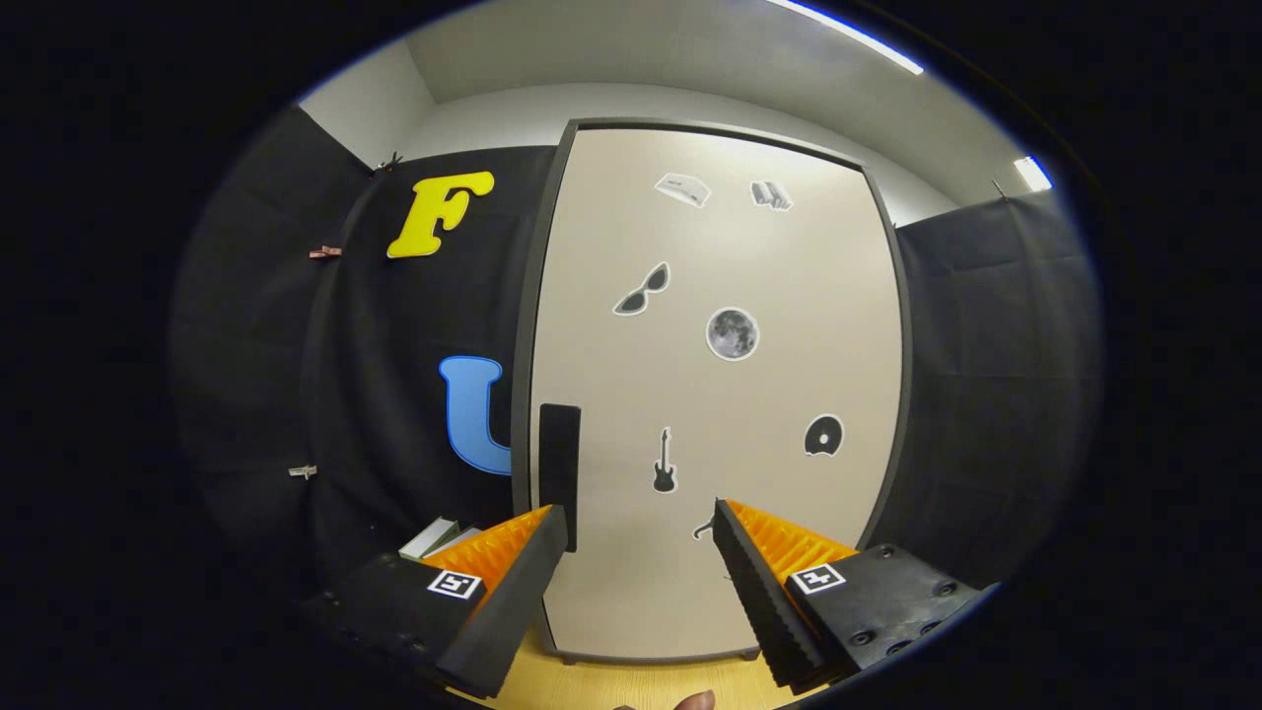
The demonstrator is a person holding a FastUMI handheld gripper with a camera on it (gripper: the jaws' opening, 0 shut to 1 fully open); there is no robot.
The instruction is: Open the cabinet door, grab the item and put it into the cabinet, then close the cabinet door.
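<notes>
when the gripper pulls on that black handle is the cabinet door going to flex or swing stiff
Probably stiff: the cabinet door looks like a flat rigid panel in a dark frame. It likely swings about its far edge, since the black handle sits at one side. The open gripper is not on the handle yet.

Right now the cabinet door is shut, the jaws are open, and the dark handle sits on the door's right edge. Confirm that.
Not quite: the gripper view shows the handle on the left edge of the cabinet door. The door is shut, and the gripper has its jaws open.

Matt, smooth cabinet door (730,394); wood-grain tabletop (641,685).
</notes>
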